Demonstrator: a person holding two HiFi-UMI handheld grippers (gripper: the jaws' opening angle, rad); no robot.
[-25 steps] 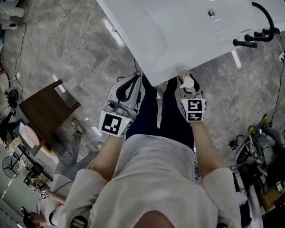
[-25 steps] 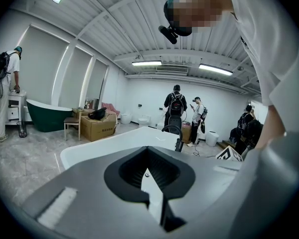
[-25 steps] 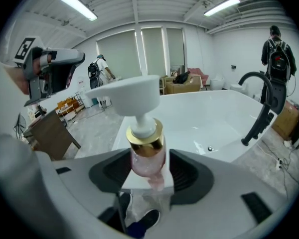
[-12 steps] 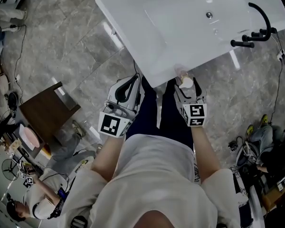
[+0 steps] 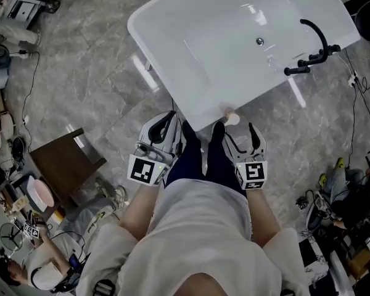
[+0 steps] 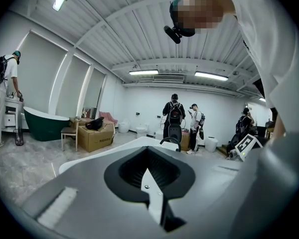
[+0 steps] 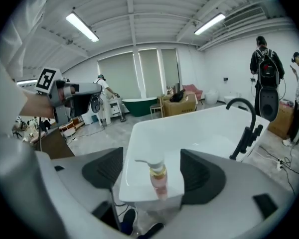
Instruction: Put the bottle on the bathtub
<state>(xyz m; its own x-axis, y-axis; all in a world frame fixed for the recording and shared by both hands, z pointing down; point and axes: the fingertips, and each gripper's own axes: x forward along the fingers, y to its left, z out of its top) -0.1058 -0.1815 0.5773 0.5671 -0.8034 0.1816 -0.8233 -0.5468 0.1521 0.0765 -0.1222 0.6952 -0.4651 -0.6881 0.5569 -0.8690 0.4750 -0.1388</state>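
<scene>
The pink pump bottle stands upright on the near rim of the white bathtub. My right gripper is open just short of it, its jaws spread to either side and touching nothing. In the right gripper view the bottle stands on the bathtub edge, straight ahead between the two dark pads. My left gripper is shut and empty, held left of the person's legs. In the left gripper view the left gripper points out into the room.
A black faucet rises from the tub's right rim. A brown wooden stool stands on the marble floor at the left. Cables and gear lie along the right and left edges. People stand in the room's background.
The right gripper has let go of the bottle and drawn back toward the person. The bottle stays standing on the tub rim. The left gripper has hardly moved.
</scene>
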